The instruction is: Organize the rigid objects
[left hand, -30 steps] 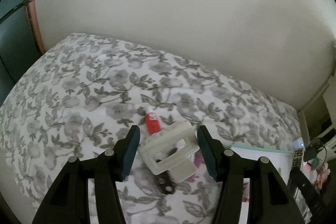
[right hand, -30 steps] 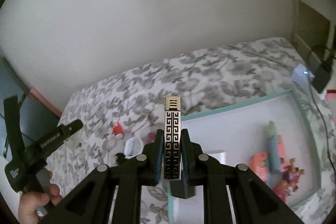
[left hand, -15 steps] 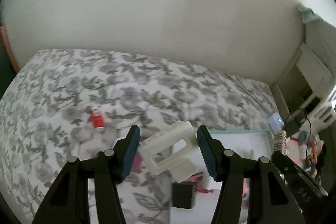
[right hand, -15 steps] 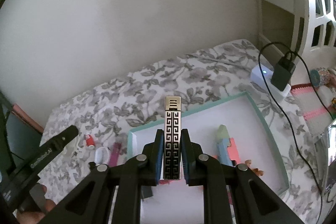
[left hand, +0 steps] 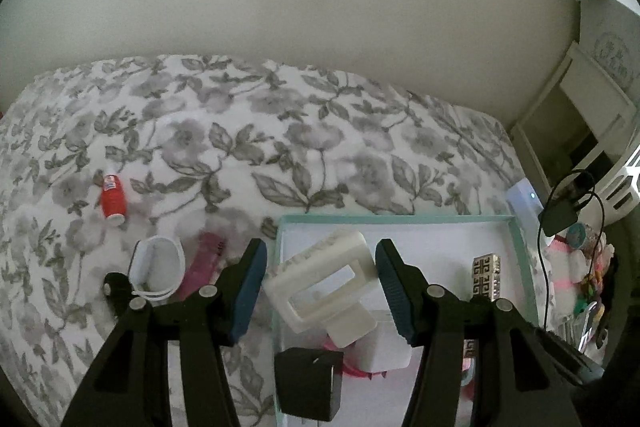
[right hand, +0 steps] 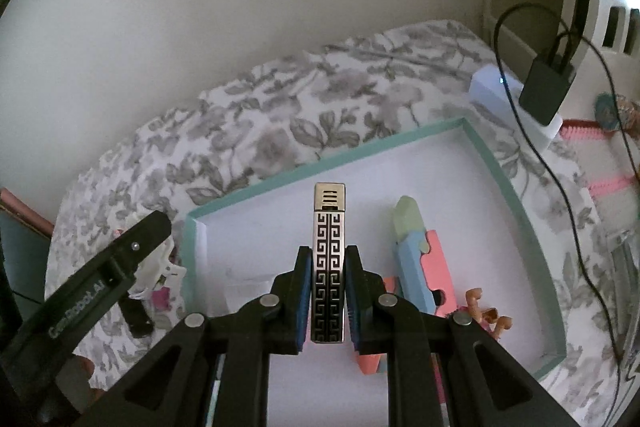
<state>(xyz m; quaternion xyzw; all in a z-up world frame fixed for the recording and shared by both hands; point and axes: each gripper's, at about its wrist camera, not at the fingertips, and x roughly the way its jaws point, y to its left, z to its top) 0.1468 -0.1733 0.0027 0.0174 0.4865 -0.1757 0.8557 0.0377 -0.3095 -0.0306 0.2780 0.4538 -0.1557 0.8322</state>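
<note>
My left gripper (left hand: 320, 267) is shut on a white plastic clip (left hand: 324, 287) and holds it over the near left corner of a teal-rimmed white tray (left hand: 520, 247). My right gripper (right hand: 328, 263) is shut on a silver lighter with a black key pattern (right hand: 329, 259) and holds it upright above the tray (right hand: 500, 179). The lighter also shows in the left wrist view (left hand: 486, 275). On the floral bedcover lie a small red bottle (left hand: 113, 201), a white ring-shaped piece (left hand: 158, 265) and a pink strip (left hand: 202, 263).
Inside the tray lie a black block (left hand: 310, 383), a white cube (left hand: 386, 347), a blue and green piece (right hand: 412, 255) and pink puzzle pieces (right hand: 438, 267). A white power strip with a black charger and cable (right hand: 548, 91) sits by the tray's far right corner. The wall is behind.
Both grippers have moved right, from over the bedcover to over the tray, each still holding its object. The red bottle has slid to the left in view.
</note>
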